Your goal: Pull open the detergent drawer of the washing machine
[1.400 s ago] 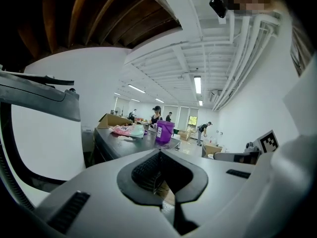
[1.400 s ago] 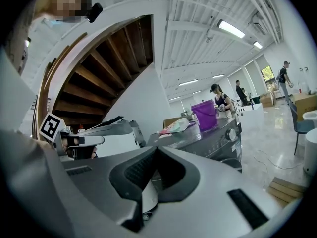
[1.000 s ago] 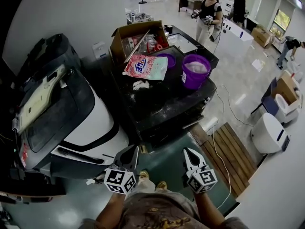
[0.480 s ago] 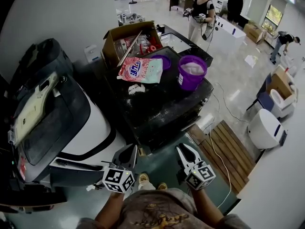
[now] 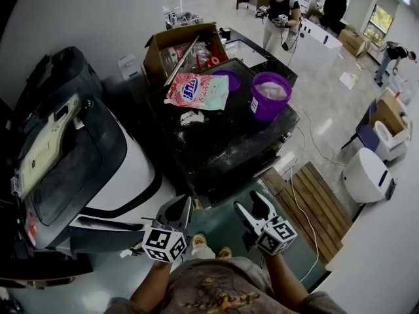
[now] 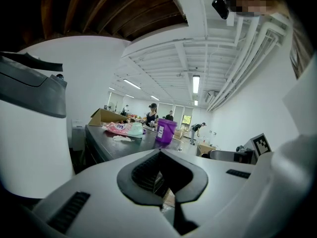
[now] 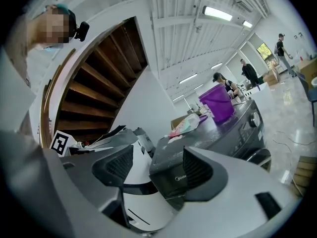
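Observation:
The black washing machine (image 5: 222, 136) stands ahead of me, its top dusted with white powder. In the right gripper view its front upper corner (image 7: 176, 175), with a small white logo, shows beyond the jaws; I cannot make out the detergent drawer's outline. My right gripper (image 5: 251, 203) hangs in front of the machine, apart from it. Its jaws have just been opening and stand open (image 7: 153, 165) with nothing between them. My left gripper (image 5: 182, 205) hovers beside it at the machine's near left corner, its tips together (image 6: 159, 155) and empty.
On the machine lie a pink detergent bag (image 5: 198, 90), a purple bucket (image 5: 270, 95) and a cardboard box (image 5: 180, 48). A white and black appliance (image 5: 98, 169) fills the left. A wooden pallet (image 5: 314, 205) lies at the right. People (image 5: 281, 12) stand far back.
The right gripper's jaws have gone from shut to open and the gripper has rolled and shifted a little left. The left gripper has barely moved.

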Tool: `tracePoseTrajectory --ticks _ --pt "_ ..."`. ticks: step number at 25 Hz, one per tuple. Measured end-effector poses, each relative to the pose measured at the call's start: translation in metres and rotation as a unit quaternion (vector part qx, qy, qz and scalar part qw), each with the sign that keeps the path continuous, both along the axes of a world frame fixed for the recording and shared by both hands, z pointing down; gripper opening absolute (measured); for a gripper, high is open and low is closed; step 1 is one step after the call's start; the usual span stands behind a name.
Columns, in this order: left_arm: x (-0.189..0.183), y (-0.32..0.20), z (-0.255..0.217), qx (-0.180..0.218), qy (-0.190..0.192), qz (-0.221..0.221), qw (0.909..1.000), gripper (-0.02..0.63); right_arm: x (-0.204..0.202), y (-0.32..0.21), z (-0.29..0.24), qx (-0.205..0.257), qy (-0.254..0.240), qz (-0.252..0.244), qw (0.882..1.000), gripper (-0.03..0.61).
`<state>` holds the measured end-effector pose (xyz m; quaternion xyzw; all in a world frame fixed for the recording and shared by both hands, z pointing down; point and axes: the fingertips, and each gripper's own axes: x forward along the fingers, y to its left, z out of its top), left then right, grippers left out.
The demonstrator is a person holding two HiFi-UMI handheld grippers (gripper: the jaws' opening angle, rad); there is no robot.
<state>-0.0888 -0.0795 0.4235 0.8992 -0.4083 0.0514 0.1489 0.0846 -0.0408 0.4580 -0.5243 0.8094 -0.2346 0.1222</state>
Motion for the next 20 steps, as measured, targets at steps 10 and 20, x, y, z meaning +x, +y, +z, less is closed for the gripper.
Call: tracePoseTrajectory --ticks 10,20 --pt "-0.012 -0.001 0.006 -0.007 -0.013 -0.003 0.9999 0.021 -0.02 -0.03 0.042 -0.048 -0.123 -0.026 0.991 0.367" --pt "-0.023 0.005 0.02 -0.018 -0.033 -0.009 0.9992 0.021 -0.041 -0.069 0.106 -0.094 -0.2 -0.045 0.974 0.373"
